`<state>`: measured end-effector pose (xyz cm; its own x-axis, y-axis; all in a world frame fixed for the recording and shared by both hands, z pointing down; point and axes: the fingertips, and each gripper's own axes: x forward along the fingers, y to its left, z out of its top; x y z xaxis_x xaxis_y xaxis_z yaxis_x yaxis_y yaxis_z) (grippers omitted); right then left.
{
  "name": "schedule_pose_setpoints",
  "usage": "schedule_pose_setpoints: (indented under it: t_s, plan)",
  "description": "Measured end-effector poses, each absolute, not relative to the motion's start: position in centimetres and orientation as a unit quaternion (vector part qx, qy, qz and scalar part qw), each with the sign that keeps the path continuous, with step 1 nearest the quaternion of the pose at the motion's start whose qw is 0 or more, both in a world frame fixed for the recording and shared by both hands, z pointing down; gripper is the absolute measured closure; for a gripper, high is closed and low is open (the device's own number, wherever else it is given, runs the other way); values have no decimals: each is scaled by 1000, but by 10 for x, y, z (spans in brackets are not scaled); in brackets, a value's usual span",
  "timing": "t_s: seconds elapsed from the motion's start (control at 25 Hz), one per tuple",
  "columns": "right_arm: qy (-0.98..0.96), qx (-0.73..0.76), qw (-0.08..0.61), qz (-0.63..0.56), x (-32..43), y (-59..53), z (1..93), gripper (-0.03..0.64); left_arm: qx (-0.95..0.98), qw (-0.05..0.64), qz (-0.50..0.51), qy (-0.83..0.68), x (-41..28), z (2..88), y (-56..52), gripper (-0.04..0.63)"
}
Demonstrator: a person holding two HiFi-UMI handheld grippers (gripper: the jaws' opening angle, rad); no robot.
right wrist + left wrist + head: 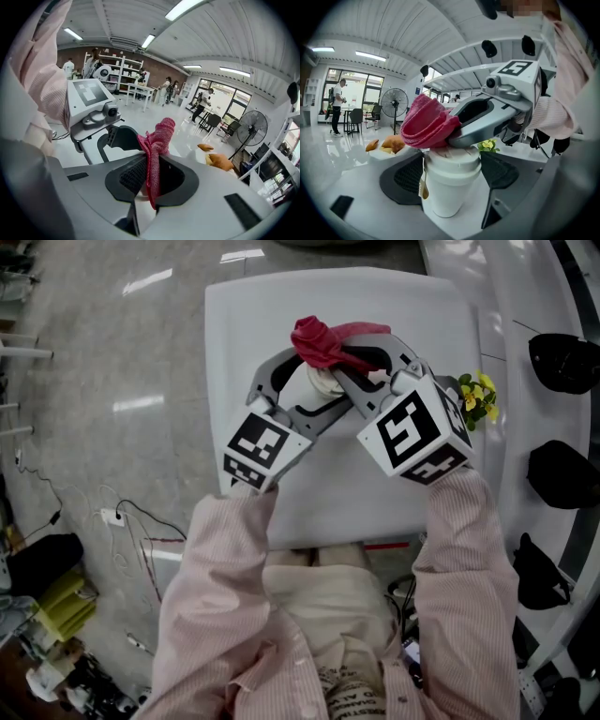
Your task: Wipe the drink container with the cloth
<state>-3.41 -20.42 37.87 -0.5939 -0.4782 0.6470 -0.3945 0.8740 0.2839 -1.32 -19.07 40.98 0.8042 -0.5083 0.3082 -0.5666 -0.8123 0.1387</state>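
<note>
White table (242,324) with a lidded white cup (449,194) at its far middle, clasped both sides by left gripper (453,173), right gripper (151,177) pinched tight on red cloth (158,138) resting atop it, yellow flowers (476,397) nearby right.

Your head view looks steeply down from above the jaws. The camera on the left gripper (452,173) sits close behind its jaws, facing the right gripper (151,177); that one's camera faces back. All three views share the red cloth (323,341) and cup (449,187) between the jaws.
</note>
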Motion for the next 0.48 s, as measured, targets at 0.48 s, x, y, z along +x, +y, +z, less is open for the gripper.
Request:
schedule_pose_setpoints:
  t_s: [0.48]
  plan:
    - [-893, 237, 384, -10, -33, -186, 380, 569, 943, 115, 121, -286, -15, 409, -192, 224]
